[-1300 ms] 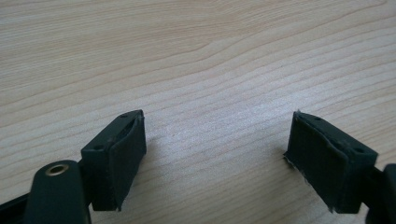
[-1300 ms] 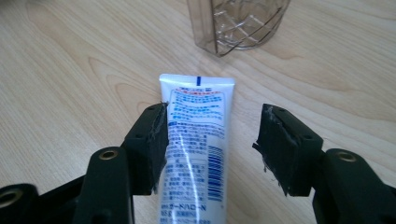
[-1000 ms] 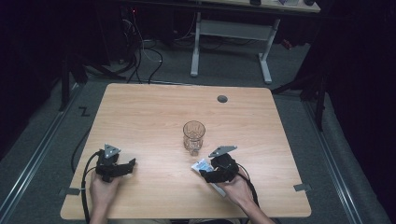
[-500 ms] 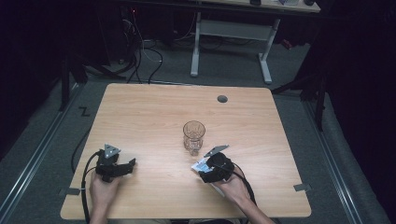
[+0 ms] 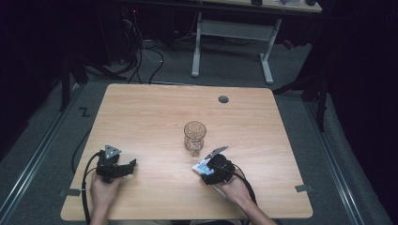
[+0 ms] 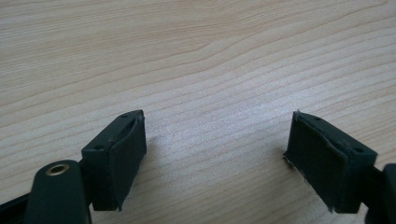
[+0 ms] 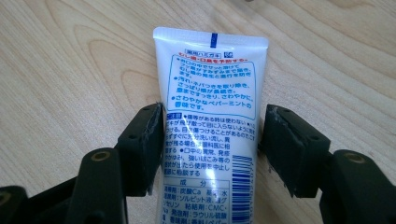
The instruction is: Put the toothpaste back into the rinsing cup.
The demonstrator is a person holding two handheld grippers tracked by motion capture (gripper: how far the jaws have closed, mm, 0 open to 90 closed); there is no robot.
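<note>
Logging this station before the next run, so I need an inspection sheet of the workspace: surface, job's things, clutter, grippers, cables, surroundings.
Surface: wooden table, with a round grommet hole near the far edge.
Job's things: white tube lying flat, printed side up; empty glass upright just beyond it.
Clutter: nothing seen.
Grippers: left gripper open over bare wood. Right gripper straddles the tube, jaws just been closing; left pad at the tube's edge, right pad apart from it.
Cables: a black cable trails from the left gripper off the near edge.
Surroundings: dark room, a white-legged desk and floor wires behind.
</note>
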